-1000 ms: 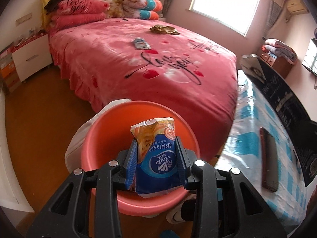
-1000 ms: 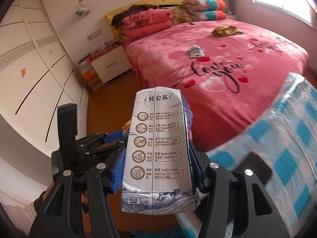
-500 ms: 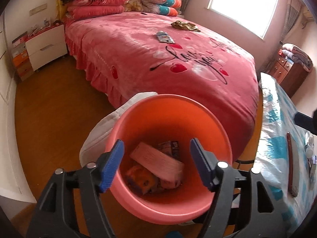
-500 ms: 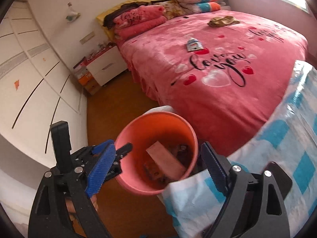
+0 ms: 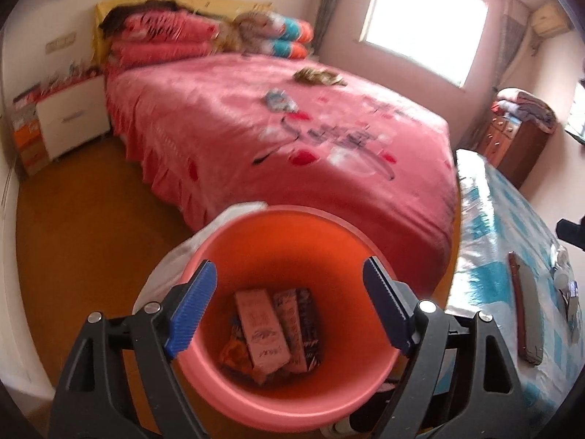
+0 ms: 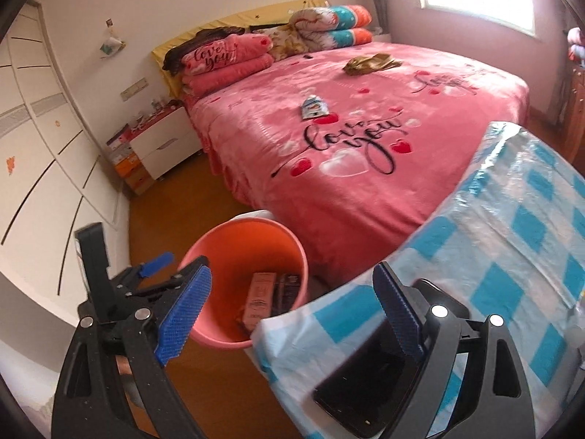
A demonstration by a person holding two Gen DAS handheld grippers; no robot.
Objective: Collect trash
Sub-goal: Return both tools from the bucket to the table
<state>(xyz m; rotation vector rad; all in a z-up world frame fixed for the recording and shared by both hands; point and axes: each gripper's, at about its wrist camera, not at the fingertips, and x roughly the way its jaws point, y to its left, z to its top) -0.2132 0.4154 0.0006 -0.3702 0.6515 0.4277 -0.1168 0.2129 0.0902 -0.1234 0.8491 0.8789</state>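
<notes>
While our left gripper [image 5: 289,305] hangs over the orange bin [image 5: 234,398], its jaws are opening with nothing between them. Cartons [image 5: 263,329] and wrappers lie at the bin's bottom, below and between the fingers. Our right gripper [image 6: 292,311] is spread and empty too, the bin just beyond its left finger. Left to collect, we judge: a small packet [image 6: 313,107] and a crumpled brown wrapper [image 6: 369,63] on the bed [image 6: 365,201], far ahead of both.

bed [image 6: 278,153]: small packet [image 6: 313,107], crumpled wrapper [image 6: 369,63] far
floor [image 6: 204,190]: orange bin [image 6: 292,252] near
worktop [image 6: 504,241]: checked cloth
</notes>
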